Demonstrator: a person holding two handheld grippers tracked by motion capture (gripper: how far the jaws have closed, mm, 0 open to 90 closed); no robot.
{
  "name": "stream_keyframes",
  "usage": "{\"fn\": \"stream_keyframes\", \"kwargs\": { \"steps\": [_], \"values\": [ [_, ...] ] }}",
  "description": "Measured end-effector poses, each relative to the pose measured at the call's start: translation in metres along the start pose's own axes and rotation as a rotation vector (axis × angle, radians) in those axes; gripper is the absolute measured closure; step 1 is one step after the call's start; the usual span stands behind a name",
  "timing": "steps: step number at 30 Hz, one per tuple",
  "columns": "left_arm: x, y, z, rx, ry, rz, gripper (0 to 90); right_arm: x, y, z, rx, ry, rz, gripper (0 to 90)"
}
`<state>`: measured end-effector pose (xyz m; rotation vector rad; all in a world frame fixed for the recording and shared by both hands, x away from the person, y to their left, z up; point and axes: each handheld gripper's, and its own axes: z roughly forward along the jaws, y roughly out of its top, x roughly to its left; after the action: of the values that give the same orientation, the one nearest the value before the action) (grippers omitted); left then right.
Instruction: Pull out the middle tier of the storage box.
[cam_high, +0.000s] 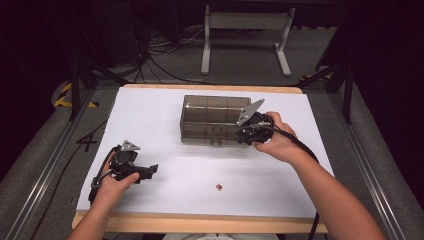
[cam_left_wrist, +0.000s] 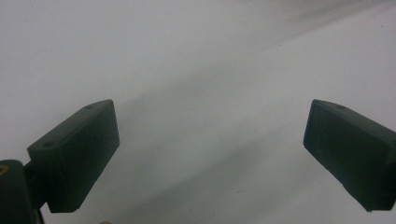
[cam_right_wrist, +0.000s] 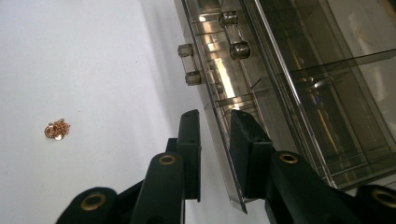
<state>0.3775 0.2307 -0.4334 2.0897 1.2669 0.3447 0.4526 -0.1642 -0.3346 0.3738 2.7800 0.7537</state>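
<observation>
Right gripper (cam_right_wrist: 215, 135) jaws pinch the box (cam_right_wrist: 280, 88) front wall; left gripper (cam_left_wrist: 210, 144), at seven o'clock, gapes empty over the surface (cam_high: 165, 120).

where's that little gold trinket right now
In the high view the gold trinket lies alone on the white table near its front edge, in front of the smoky clear box, between the two hands.
</observation>
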Motion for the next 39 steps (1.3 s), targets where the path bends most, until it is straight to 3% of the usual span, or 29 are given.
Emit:
{"fn": "stream_keyframes", "kwargs": {
  "steps": [25,39],
  "values": [
    [0.000,0.000,0.000,-0.001,-0.003,-0.001,4.2,-0.011,-0.003,0.029,0.162,0.047,0.021,73.8],
    [0.000,0.000,0.000,0.000,-0.003,-0.003,4.2,-0.012,-0.002,0.039,0.222,0.049,-0.003,75.7]
  ]
}}
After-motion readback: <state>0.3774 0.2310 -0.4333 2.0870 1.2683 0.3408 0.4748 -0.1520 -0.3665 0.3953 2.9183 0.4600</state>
